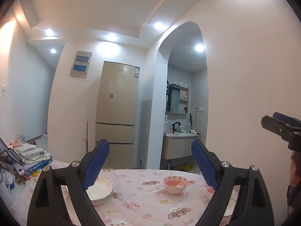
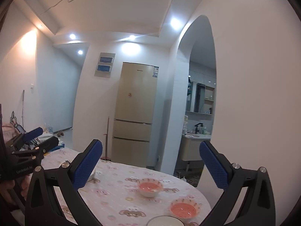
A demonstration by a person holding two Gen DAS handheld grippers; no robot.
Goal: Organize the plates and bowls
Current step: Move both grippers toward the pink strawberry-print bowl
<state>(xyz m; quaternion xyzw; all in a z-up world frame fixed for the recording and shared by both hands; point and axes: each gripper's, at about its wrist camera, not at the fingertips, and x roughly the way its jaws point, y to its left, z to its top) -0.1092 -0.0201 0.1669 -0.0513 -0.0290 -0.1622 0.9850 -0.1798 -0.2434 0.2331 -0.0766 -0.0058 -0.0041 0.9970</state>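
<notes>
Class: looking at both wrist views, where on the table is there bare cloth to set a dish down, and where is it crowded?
Free: the cloth between the plate stack and the far bowl. Crowded: the corner piled with books, and the edge where the near bowl sits close to a white dish.

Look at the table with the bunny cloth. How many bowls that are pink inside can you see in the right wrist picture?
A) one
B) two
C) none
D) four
B: the right wrist view shows two bowls with pink insides on the bunny tablecloth, the farther pink bowl near the middle and the nearer pink bowl closer to the camera.
</notes>
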